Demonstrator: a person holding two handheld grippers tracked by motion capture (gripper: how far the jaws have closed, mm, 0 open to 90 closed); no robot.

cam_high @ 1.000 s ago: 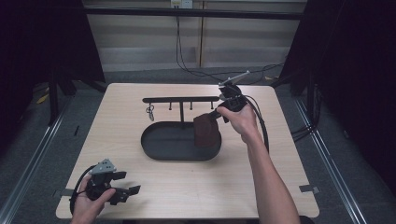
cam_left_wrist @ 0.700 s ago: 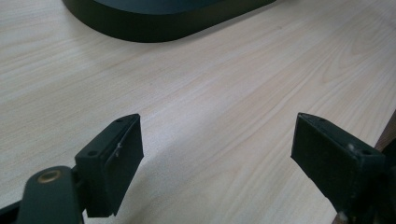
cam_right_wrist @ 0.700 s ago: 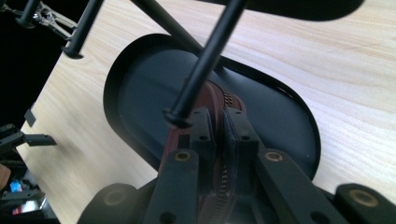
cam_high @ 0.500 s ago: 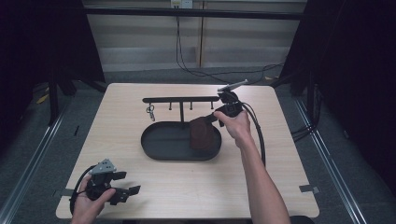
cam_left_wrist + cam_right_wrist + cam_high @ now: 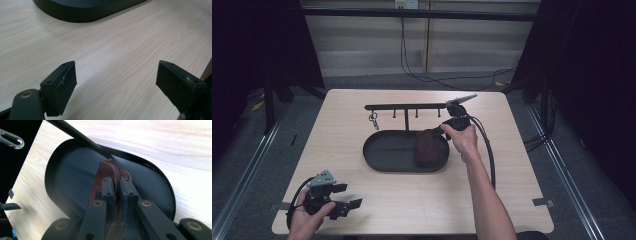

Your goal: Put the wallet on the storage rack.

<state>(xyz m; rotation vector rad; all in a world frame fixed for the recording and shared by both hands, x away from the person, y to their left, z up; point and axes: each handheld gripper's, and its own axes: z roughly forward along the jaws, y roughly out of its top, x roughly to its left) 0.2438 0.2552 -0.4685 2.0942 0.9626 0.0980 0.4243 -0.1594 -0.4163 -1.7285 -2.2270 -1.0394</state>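
Note:
A brown zip pouch (image 5: 427, 147) stands on edge in the right end of a black oval tray (image 5: 377, 162). My right gripper (image 5: 443, 130) is shut on the pouch's upper edge from the right. In the right gripper view its jaws (image 5: 117, 181) pinch the pouch (image 5: 98, 178) along the zipper, over the tray's floor (image 5: 65, 172). Whether the pouch rests on the floor is hard to tell. My left gripper (image 5: 348, 199) lies low at the table's front left corner, open with nothing in it; in its own view the gripper (image 5: 116, 77) faces bare wood with the tray's wall (image 5: 87, 13) ahead.
Behind the tray stands a black rail (image 5: 412, 106) with several hooks, and a key ring (image 5: 374, 120) hangs from its left hook. The rail's post (image 5: 75, 135) crosses close above the pouch in the right gripper view. The right gripper's cable (image 5: 489, 150) loops over the table.
The right hand has sunk and drawn a little left, lowering the brown pouch into the tray. The left hand and its gripper have kept still.

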